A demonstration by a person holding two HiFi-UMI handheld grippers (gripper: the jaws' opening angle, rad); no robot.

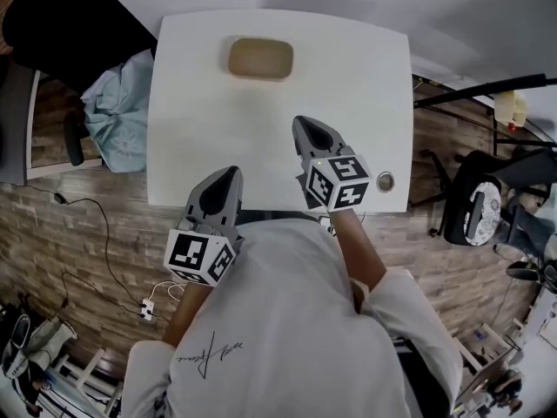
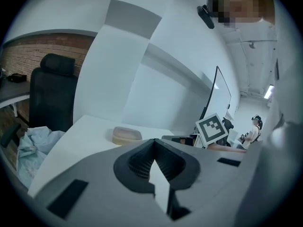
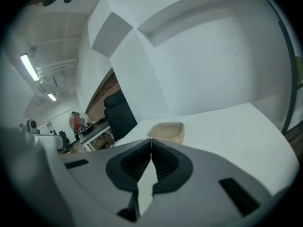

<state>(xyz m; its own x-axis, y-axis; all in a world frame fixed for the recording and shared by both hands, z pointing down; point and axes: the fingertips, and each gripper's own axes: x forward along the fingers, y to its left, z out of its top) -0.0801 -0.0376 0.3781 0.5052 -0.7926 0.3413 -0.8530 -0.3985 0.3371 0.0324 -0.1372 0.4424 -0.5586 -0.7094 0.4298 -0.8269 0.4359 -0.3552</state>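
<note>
Tub (image 1: 260, 57) sits near the table's (image 1: 191, 146) far edge, long side crosswise; right gripper (image 1: 305, 124) is nearer than left gripper (image 1: 229, 174), both closed on nothing.

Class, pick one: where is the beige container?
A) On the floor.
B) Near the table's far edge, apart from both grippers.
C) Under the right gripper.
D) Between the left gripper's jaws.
B: the beige container sits by the far edge of the white table, clear of the left gripper and right gripper, both with jaws together.
</note>
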